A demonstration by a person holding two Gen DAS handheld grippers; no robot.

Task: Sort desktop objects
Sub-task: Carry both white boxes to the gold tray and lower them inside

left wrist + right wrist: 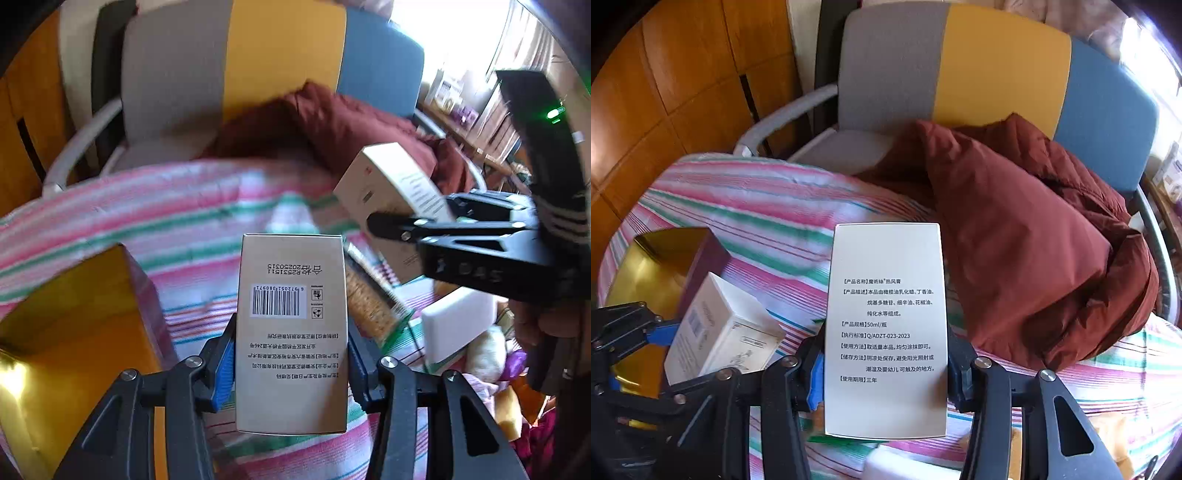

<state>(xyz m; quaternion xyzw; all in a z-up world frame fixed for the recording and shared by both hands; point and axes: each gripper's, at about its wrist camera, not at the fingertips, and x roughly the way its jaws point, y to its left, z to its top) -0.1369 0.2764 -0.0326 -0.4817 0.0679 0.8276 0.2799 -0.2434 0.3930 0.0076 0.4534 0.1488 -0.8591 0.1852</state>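
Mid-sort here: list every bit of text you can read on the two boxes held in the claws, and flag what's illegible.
Box in the left claw: "20250315", upside down; the barcode digits and Chinese lines are too small to read.
Box in the right claw: "50ml"
Same box: "Q/ADZT-023-2023"
Same box: "三年"; the other Chinese lines are too fine to quote safely.
Right claw's arm: embossed letters, blurred.

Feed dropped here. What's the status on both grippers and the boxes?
Left hand-held gripper shut on barcode box. Right hand-held gripper shut on white text box. Both boxes held above striped cloth. Gold tin close at left.
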